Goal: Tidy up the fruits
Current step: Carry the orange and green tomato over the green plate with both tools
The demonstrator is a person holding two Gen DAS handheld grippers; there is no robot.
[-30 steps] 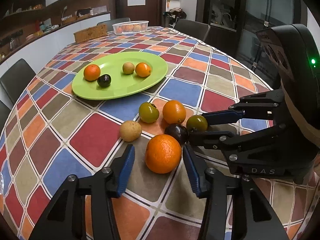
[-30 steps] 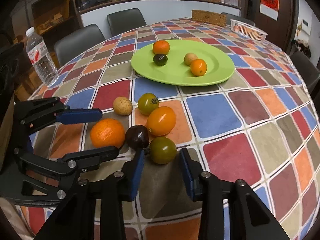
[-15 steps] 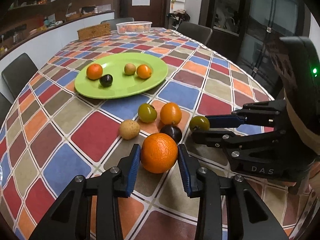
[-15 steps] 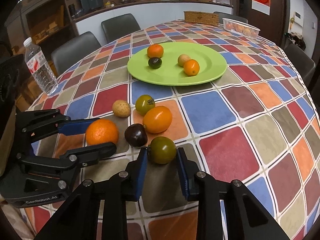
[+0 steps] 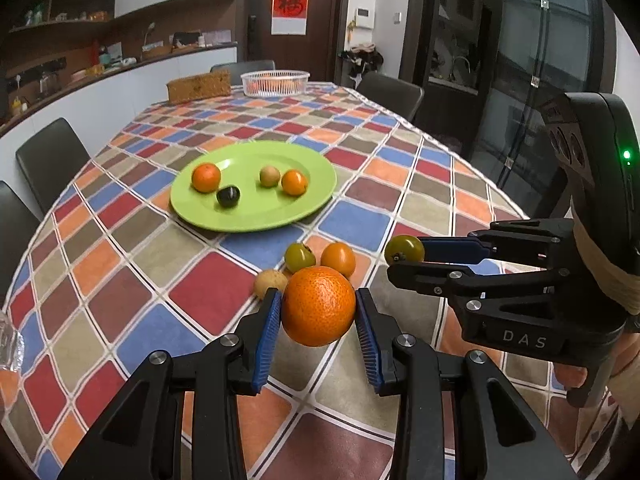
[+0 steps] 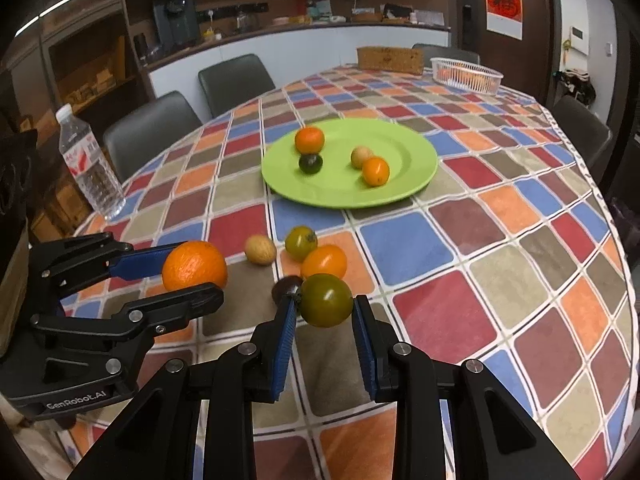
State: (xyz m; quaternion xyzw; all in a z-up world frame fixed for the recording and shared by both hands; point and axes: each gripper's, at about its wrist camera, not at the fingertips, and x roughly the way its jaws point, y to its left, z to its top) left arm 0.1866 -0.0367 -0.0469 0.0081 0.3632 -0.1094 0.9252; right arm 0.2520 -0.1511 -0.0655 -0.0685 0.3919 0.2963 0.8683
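My left gripper (image 5: 318,308) is shut on a large orange (image 5: 318,306) and holds it just above the checked tablecloth. Beside it, my right gripper (image 6: 325,306) is shut on a green tomato (image 6: 326,300), also off the table. On the cloth below lie a tan fruit (image 6: 260,250), a second green tomato (image 6: 301,243), a small orange fruit (image 6: 324,262) and a dark plum (image 6: 285,286). The orange hides the plum in the left wrist view. Farther back, the green plate (image 6: 408,160) holds several fruits.
A water bottle (image 6: 90,164) stands near the table's left edge. At the far end are a white basket (image 5: 275,82) and a wicker box (image 5: 199,86). Dark chairs (image 6: 154,128) ring the table. The table edge curves close on the right.
Both grippers closed on their fruit, the left on the orange and the right on the green tomato. Both then rose, lifting the fruit off the cloth.
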